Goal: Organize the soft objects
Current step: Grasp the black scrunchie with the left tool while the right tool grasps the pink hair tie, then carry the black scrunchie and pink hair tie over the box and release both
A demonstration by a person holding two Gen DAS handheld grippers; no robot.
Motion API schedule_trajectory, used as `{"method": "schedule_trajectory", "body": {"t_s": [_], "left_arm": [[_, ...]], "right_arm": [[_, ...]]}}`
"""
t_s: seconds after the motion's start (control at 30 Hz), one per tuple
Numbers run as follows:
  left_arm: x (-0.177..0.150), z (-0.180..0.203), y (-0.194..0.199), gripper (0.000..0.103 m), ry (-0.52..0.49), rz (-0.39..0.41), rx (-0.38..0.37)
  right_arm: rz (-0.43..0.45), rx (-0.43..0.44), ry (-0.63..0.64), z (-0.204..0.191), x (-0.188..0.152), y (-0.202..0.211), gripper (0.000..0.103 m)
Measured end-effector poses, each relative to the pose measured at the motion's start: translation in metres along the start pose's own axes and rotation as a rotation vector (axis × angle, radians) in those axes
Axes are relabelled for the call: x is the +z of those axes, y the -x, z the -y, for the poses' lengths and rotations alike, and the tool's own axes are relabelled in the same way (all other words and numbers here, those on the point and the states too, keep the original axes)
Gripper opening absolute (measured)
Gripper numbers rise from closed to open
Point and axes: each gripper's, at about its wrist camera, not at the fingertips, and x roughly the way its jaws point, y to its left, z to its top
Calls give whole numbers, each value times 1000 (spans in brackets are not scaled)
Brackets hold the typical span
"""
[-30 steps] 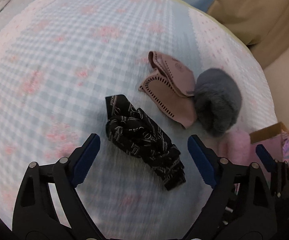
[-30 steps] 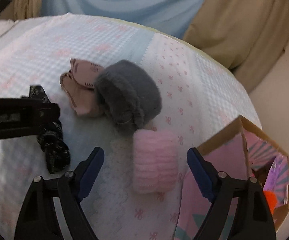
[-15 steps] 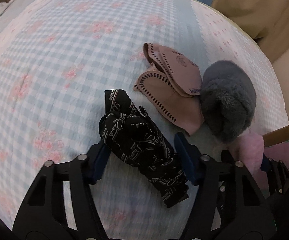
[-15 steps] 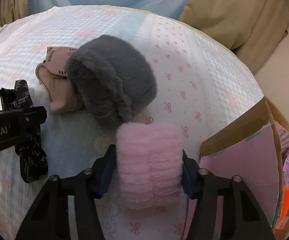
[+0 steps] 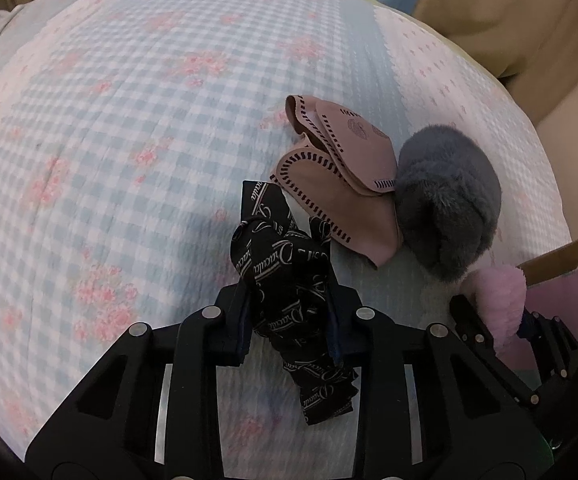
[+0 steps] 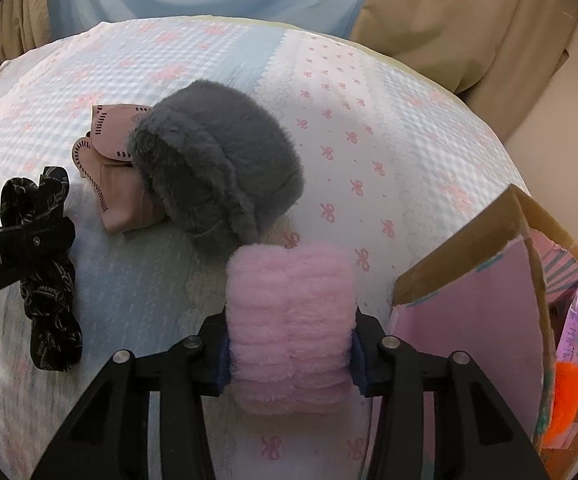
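Left tool (image 5: 291,320) just closed tight on the black printed scarf (image 5: 289,292), right tool (image 6: 291,354) on the pink fluffy roll (image 6: 291,320).

A black scarf (image 5: 289,292) printed with pale script lies crumpled on the bed, its middle pinched narrow and its ends spreading out to either side. Just beside it rest two pink leather pieces (image 5: 341,168) with dark stitch marks along their edges, overlapping each other and touching a grey furry hat (image 6: 217,164) that sits on its side. Against the hat's near edge stands a pink fluffy ribbed roll (image 6: 291,328), squeezed at both flanks.
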Motion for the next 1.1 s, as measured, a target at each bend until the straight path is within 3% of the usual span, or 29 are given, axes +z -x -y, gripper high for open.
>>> {"method": "schedule_trajectory", "body": {"t_s": [0.33, 0.53, 0.7, 1.1], "left_arm": [[-5, -5, 26, 25, 1, 34, -17], [0, -3, 62, 25, -10, 73, -28], [6, 6, 114, 25, -33, 116, -29], [22, 51, 281, 25, -106, 246, -10]], "right_arm": [[32, 8, -29, 5, 0, 23, 42], [69, 17, -54, 11, 8, 60, 42], [101, 41, -94, 28, 27, 114, 42], [165, 142, -189, 85, 58, 262, 42]]}}
